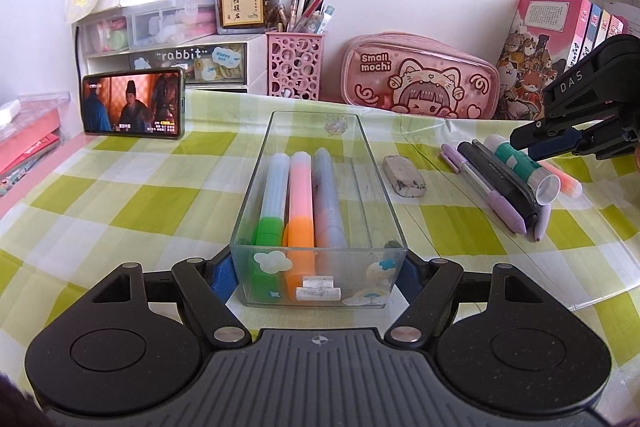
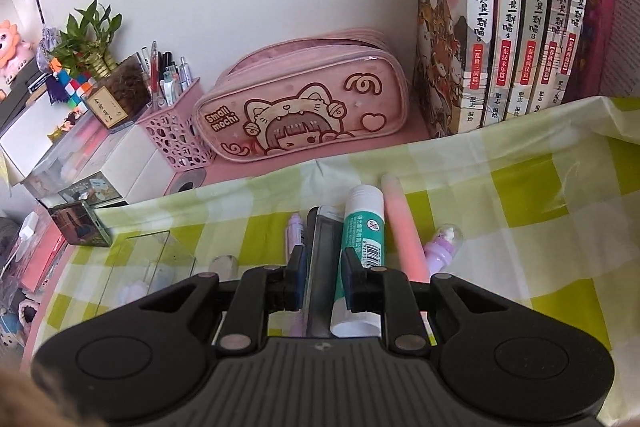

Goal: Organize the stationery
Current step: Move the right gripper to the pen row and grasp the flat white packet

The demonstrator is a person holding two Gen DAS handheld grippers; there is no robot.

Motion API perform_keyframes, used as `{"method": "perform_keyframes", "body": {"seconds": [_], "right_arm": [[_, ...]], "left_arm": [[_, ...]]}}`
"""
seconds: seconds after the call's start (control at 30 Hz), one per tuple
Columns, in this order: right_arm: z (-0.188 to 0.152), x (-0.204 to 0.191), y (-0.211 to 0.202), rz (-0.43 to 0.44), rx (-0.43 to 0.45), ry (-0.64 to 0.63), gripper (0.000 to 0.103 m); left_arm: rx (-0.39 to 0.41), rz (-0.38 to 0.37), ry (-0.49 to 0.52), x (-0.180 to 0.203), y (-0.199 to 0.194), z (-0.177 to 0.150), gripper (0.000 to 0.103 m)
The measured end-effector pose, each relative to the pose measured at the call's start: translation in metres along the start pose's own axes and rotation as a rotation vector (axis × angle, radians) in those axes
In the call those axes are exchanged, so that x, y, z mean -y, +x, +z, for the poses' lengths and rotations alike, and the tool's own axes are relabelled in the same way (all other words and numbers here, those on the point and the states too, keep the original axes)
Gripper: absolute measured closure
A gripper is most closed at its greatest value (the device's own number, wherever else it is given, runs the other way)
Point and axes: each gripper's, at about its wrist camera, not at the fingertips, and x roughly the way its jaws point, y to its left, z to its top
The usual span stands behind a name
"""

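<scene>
Three highlighters (image 1: 302, 199) boxed, one eraser (image 1: 404, 175), perhaps five books (image 2: 510, 15).

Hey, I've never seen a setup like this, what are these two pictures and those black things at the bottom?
Each black thing is a hand-held grabbing tool with a camera looking along its two fingers. The left tool straddles the near end of a clear tray holding three markers. The right tool hovers open over a loose pile on the checked cloth: a glue stick, a dark pen and a pink marker. An eraser lies between tray and pile.
</scene>
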Motion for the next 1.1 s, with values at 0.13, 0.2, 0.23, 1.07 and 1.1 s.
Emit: {"method": "perform_keyframes", "body": {"seconds": [0.13, 0.2, 0.23, 1.07, 1.1], "right_arm": [[-0.003, -0.023, 0.002, -0.004, -0.019, -0.107, 0.086], [-0.005, -0.037, 0.008, -0.044, -0.038, -0.185, 0.086], [-0.007, -0.042, 0.013, -0.072, -0.047, -0.223, 0.086], [-0.007, -0.023, -0.011, -0.098, 0.04, -0.095, 0.093], [-0.007, -0.022, -0.014, -0.088, 0.05, -0.083, 0.093]], "left_arm": [[0.001, 0.0, 0.0, 0.0, 0.0, 0.0, 0.029], [0.002, -0.001, 0.0, 0.0, 0.0, 0.0, 0.029], [0.002, -0.001, 0.0, 0.0, 0.0, 0.0, 0.029], [0.009, 0.019, 0.012, 0.003, -0.002, -0.001, 0.03], [0.009, 0.021, 0.013, 0.004, -0.002, -0.001, 0.03]]}}
